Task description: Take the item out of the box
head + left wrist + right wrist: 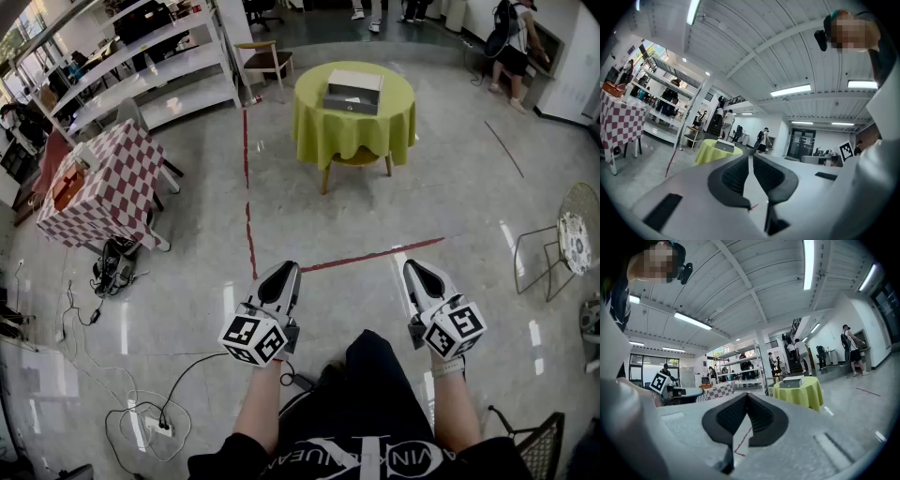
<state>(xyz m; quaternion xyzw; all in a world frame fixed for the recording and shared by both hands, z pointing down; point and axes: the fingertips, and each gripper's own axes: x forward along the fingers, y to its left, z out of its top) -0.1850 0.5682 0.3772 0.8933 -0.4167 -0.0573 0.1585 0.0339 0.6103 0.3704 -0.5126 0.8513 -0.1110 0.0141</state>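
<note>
the box (353, 91) is too small and far off to show its contents.

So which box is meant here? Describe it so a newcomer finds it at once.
Ahead across the grey floor stands a round table with a yellow-green cloth. On it lies a flat grey box, the only thing there; the red-checked table to the left carries other items.

A round table (319, 124) draped in a yellow-green cloth stands on the glossy grey floor (422, 202) and bears a flat grey box (353, 91) near its middle, while red tape lines (370, 255) and a white power strip (157, 427) lie on the floor.
</note>
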